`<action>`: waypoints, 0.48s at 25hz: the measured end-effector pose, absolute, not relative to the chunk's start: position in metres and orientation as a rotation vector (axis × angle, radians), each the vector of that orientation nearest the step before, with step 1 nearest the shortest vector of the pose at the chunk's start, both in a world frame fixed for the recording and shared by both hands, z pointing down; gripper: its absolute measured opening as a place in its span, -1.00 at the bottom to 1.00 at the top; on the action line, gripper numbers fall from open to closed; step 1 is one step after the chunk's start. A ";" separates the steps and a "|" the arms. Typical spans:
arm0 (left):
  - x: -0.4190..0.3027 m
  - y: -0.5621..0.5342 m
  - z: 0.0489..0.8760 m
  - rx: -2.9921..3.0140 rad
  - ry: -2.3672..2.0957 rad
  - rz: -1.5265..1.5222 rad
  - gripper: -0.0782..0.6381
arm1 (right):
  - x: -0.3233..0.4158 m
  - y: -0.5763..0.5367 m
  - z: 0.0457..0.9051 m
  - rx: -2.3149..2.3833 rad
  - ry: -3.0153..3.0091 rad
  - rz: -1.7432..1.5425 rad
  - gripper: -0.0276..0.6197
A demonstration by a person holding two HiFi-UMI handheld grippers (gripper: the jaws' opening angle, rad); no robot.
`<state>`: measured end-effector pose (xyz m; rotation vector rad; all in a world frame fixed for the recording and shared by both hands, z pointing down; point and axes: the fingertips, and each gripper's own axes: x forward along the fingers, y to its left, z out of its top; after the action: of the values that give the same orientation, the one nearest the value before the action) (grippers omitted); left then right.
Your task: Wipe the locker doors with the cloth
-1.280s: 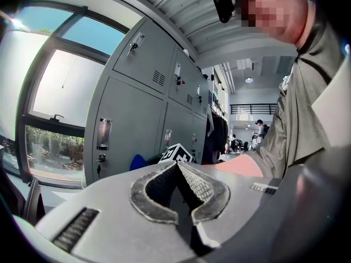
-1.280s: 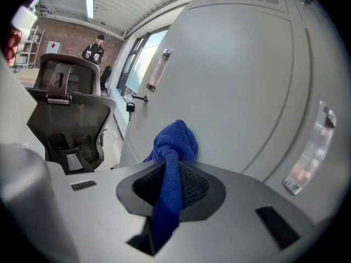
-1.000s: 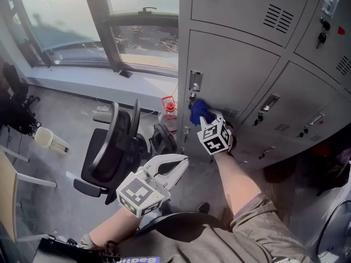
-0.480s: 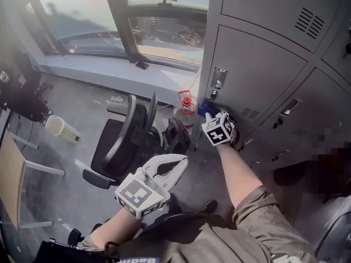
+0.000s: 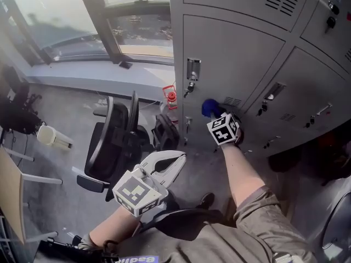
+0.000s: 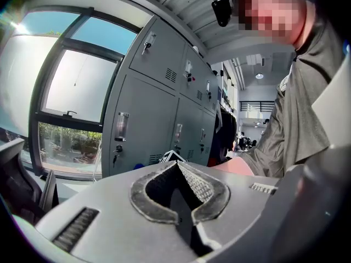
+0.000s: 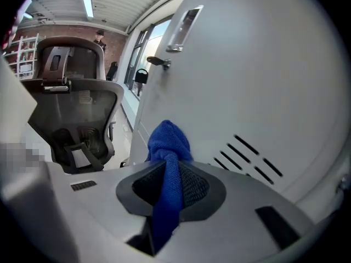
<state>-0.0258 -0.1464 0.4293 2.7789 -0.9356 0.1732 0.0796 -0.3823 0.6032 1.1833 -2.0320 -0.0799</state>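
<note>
Wiping looks to be the step in hand, with the cloth already up against a door.

At the far left are one window (image 5: 66, 21) and, below it on the floor, one black office chair (image 5: 107, 147). Next comes the left gripper (image 5: 175, 160), held low over the person's lap and well apart from the lockers. Its own view shows the jaws brought together with nothing between them, so it is idle. One small red object (image 5: 170, 98) stands at the foot of the lockers; what it is cannot be told.

Further right is the grey locker door (image 5: 236, 53) being worked on, with one latch (image 5: 193, 69) on its left edge and one set of vent slots (image 5: 232, 101) low down. The single blue cloth (image 5: 210, 108) sits bunched against this door, just left of the slots. The right gripper (image 5: 216, 118) has its jaws clamped on the cloth, and a tail of it hangs down between the pads.

At least four doors show in the head view, some cut off by the frame, with slivers of a lower row beneath. There are two grippers.

The next move probably calls for sweeping the cloth across the bare panel while keeping it pressed flat. It will need to steer round the latch and the hanging key, and much of this door and its neighbours appears not yet covered.
</note>
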 end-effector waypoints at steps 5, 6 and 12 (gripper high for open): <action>0.005 -0.146 0.427 2.808 -0.864 0.184 -0.76 | 0.143 -0.374 0.605 1.266 -1.971 -0.038 -0.74; 0.010 -0.146 0.427 2.814 -0.851 0.186 -0.76 | 0.154 -0.372 0.605 1.282 -1.961 -0.031 -0.74; 0.038 -0.140 0.424 2.844 -0.776 0.195 -0.76 | 0.193 -0.363 0.595 1.348 -1.937 -0.015 -0.74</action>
<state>0.0380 -0.1405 0.4244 2.8435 -0.7757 0.1946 0.1932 -0.3629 0.5954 1.3477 -1.9368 -0.0154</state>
